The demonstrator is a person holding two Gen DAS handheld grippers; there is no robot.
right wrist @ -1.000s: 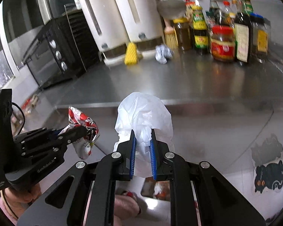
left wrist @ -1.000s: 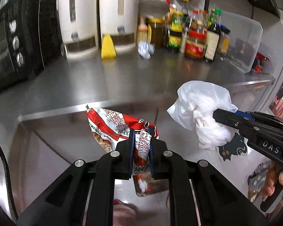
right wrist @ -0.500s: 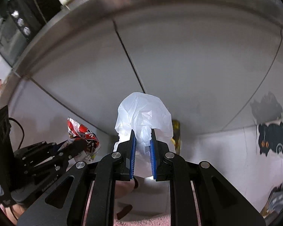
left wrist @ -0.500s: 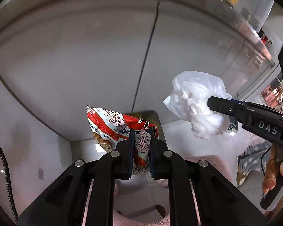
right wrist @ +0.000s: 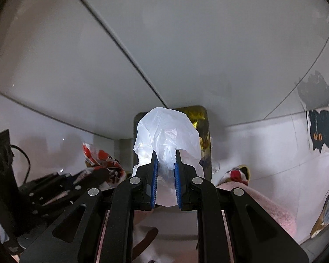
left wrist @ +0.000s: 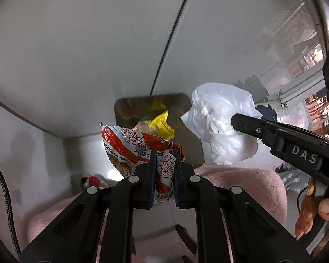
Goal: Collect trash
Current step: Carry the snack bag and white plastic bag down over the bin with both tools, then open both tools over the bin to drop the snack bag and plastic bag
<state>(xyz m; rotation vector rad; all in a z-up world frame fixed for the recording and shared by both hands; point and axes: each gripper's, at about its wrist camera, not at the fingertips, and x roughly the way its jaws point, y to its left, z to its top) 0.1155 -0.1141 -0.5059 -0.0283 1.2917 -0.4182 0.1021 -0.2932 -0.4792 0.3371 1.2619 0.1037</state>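
Note:
My left gripper [left wrist: 163, 156] is shut on a red and white snack wrapper [left wrist: 133, 146], held in the air in front of a grey cabinet. My right gripper [right wrist: 166, 160] is shut on a crumpled white plastic bag [right wrist: 167, 133]. In the left wrist view the bag [left wrist: 221, 120] hangs to the right of the wrapper, a little apart from it. Below and behind both stands an open trash bin [left wrist: 182, 103] with yellow trash [left wrist: 162, 123] inside. In the right wrist view the bin [right wrist: 206, 131] is mostly hidden behind the bag, and the wrapper [right wrist: 98, 157] shows at the left.
Grey cabinet doors [left wrist: 98, 43] with a vertical seam fill the background. Pink fuzzy slippers [left wrist: 241, 182] are on the white floor below the grippers. A black cat sticker [right wrist: 322, 131] is on the surface at right. A hand [left wrist: 313, 206] holds the right gripper's handle.
Both grippers have dropped from counter height down past the cabinet front, still holding their trash. The counter has left the view and the open bin now shows behind the trash.

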